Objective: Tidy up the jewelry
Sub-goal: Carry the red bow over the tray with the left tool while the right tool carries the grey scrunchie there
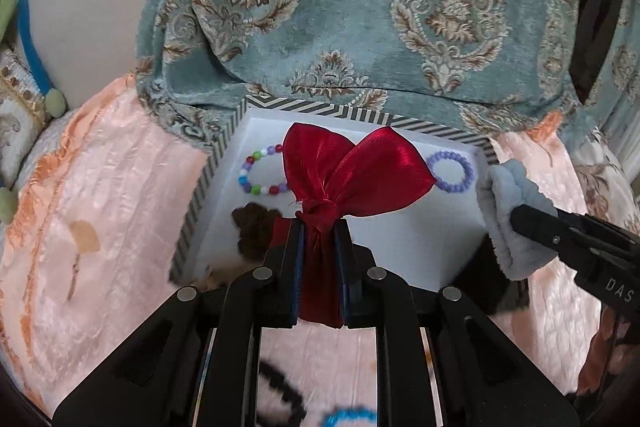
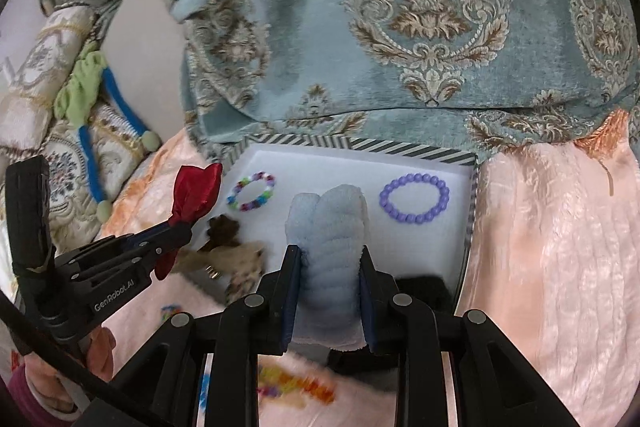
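Left wrist view shows the left gripper [image 1: 319, 227] clamped on a red satin bow [image 1: 352, 171], its pads squeezing the gathered waist just below the knot, with the two loops fanning out above a white tray [image 1: 420, 239] edged in black and white stripes. Right wrist view shows the right gripper [image 2: 330, 259] closed around a pale blue fluffy scrunchie [image 2: 332, 227], held upright over the same tray, between a multicolour bead bracelet [image 2: 252, 191] at the left and a purple bead bracelet [image 2: 415, 199] at the right. A brown furry piece [image 2: 224, 227] lies at the tray's left edge; what it is cannot be made out. The tray rests on a peach bedspread [image 2: 552, 227] in front of a teal damask cushion [image 2: 360, 27]. Both held items look light and soft. The satin is likely slippery and creases easily, so the knotted middle seems the sound place to grip, as the loops would crumple and slide. The scrunchie compresses between the pads and should hold well anywhere across its bulk, though it will spring back once let go. The bead bracelets look hard and round, probably elastic-strung, so they may roll out of a pinch; hooking one side of the ring seems safer than pressing a single bead.
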{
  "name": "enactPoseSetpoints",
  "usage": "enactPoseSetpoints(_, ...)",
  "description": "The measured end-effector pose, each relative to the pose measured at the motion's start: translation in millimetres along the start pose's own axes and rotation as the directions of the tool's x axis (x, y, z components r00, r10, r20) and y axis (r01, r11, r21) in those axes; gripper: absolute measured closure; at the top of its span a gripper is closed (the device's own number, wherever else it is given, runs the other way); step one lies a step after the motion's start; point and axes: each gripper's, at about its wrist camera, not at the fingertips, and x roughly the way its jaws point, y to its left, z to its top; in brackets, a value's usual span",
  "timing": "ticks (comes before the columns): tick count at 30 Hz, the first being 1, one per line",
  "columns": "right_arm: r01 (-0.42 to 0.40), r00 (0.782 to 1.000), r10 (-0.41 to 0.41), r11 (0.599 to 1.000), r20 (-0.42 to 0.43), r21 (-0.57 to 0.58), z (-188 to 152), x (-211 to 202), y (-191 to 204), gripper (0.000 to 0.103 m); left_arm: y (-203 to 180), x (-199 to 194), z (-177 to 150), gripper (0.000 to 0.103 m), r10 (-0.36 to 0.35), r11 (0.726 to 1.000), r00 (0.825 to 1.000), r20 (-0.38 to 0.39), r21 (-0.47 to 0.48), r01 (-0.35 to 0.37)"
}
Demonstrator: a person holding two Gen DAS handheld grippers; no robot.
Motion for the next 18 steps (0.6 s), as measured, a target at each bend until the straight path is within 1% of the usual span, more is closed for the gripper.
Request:
enactPoseSetpoints(3,0.012,1.000,-0.011,0.999,-0.016,0.031,14,21,-12,0.078,-4,23,12,0.090,0.013,1.000,1.000,-0.019,-0.008,-0.013)
enactPoseSetpoints(7,0.001,0.999,0.003,0.996,-0.049,0.091,28,50,-25,0.078,-5,58,25,0.090,0.024,0.999,0.998,-0.053,-0.039,-0.026)
enactPoseSetpoints(11,0.003,0.997,0.006,0.994,-0.082,0.111,38,78,-30,0.078,-8,89,35,0.090,0.037,0.998,0.996,-0.077,-0.050,-0.041)
enactPoseSetpoints(13,0.023,0.995,-0.011,0.992,-0.095,0.123,41,92,-33,0.078,-9,100,37,0.090,0.045,0.998,0.995,-0.090,-0.051,-0.049)
enactPoseSetpoints(18,0.035,0.995,-0.022,0.988,-0.094,0.149,47,114,-39,0.078,-9,117,41,0.090,0.054,0.997,0.993,-0.108,-0.051,-0.060)
